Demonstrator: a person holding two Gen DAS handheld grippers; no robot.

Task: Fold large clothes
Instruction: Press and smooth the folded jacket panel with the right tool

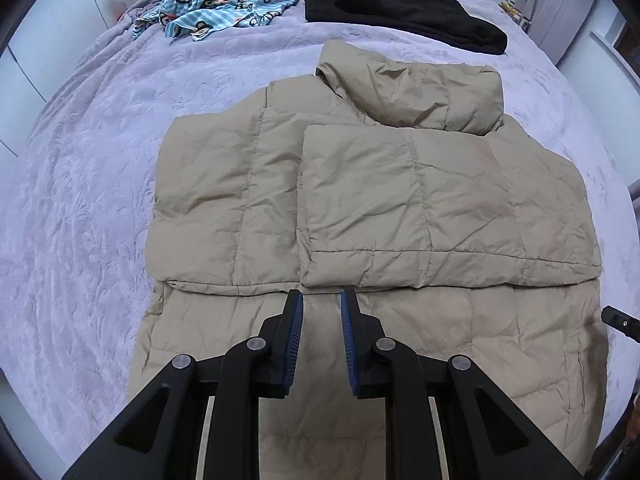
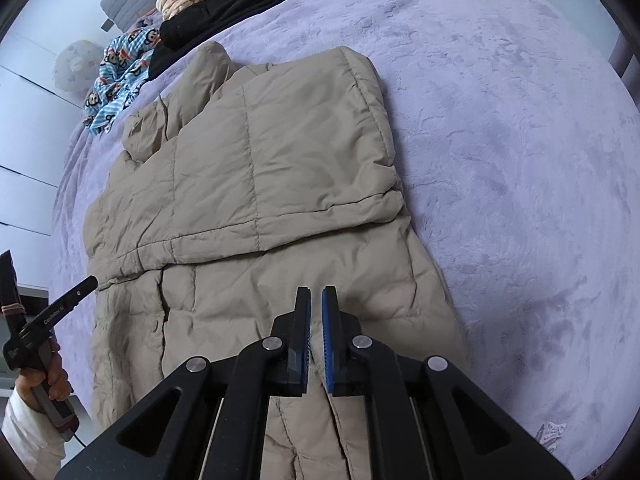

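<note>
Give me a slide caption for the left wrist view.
Left tool, open, hovers over a beige quilted puffer jacket with sleeves folded in, spread on a lilac plush blanket.

Two wrist views, close above the bed point(image 1: 80, 200).
Each looks forward past its claw; both share the jacket point(image 1: 360, 200).

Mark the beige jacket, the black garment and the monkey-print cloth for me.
Jacket point(image 1: 400, 192): left wrist view, on the folded-in right panel.
Black garment point(image 1: 400, 12): left wrist view, on its middle, beyond the jacket's hood.
Monkey-print cloth point(image 2: 120, 76): right wrist view, on its blue striped centre.
</note>
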